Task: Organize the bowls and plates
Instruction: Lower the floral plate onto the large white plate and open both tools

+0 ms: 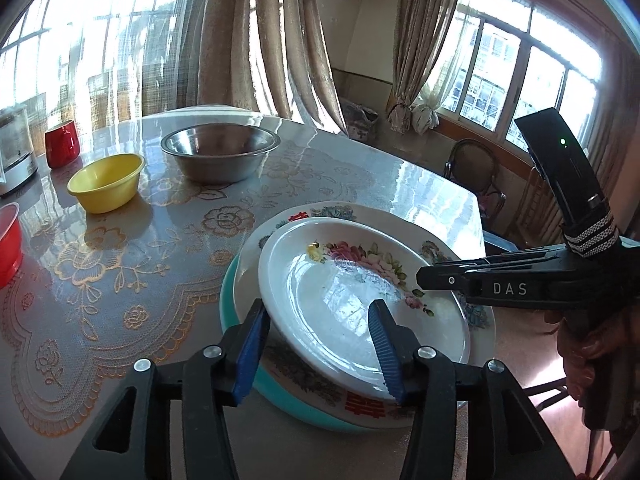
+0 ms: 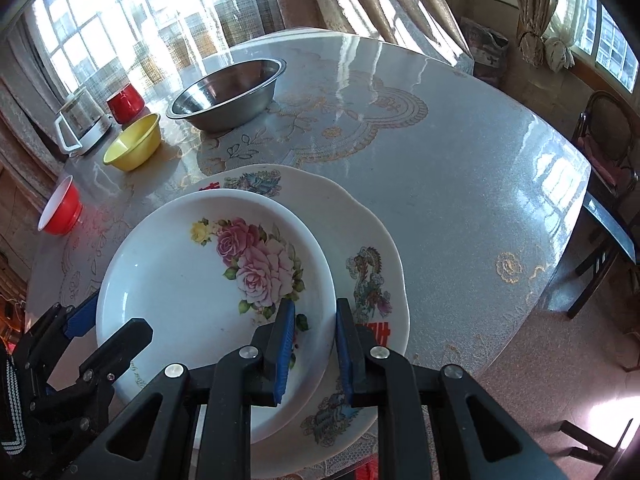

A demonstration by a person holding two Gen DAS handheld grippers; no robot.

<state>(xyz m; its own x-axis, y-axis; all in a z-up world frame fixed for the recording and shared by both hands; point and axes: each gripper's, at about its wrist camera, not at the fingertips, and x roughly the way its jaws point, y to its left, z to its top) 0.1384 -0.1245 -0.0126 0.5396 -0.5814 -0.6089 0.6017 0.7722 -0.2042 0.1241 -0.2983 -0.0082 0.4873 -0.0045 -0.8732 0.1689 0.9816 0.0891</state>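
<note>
Your left claw (image 1: 320, 344) sits open astride the rose plate's (image 2: 192, 288) rim, lower centre of frame. Your right claw (image 2: 316, 344) straddles the opposite rim, open too.

Light: strong daylight via windows (image 1: 516, 76) behind curtains (image 1: 256, 36), panes blown out white.
Glare: streaks on glossy table (image 1: 420, 184); sheen on rose plate (image 1: 344, 292) & steel bowl (image 2: 228, 92).
Shadows: soft, short, under yellow bowl (image 1: 106, 182).
Distortion: heavy fisheye, frames bow, black corners.
Focus: both views sharp at centre; near tool bodies slightly soft.
Colour: bluish cast in right wrist view.
</note>
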